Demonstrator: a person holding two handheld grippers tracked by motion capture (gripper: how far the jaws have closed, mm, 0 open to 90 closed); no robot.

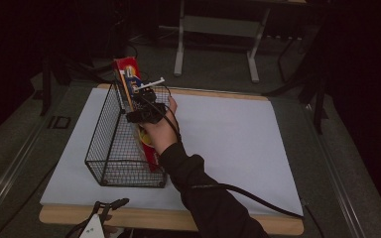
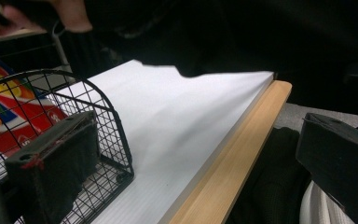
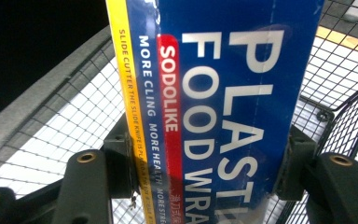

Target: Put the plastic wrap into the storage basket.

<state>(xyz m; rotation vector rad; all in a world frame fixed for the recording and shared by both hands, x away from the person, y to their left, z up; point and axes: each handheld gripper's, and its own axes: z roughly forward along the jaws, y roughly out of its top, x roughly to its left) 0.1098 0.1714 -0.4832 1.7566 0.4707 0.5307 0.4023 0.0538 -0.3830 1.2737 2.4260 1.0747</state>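
The box of plastic food wrap [image 3: 223,107] is pinched across its width by the right claw [image 3: 209,163], one pad being pressed on the yellow edge and the other on the blue face (the lettering is read clearly in the right gripper view). In the high view the box [image 1: 127,74] is seen standing on end, tilted, inside the black wire basket [image 1: 106,144], its red top end rising above the far rim while its lower part is seen through the mesh toward the near right corner. The basket is set on the left part of the white sheet [image 1: 228,144] that covers the table [image 1: 178,220].

The step in hand is judged to be either the lowering of the box into the basket or its lifting out; which of the two cannot be told from these views. If it is being put in, the box must be laid down along the basket before the pads are spread; if taken out, it must be raised straight so that the rim is not caught.

The left claw [image 1: 110,204] is held at the near edge of the table, and in the left gripper view its jaws stand spread with nothing between them, the near end of the basket [image 2: 98,121] lying just beyond one jaw.
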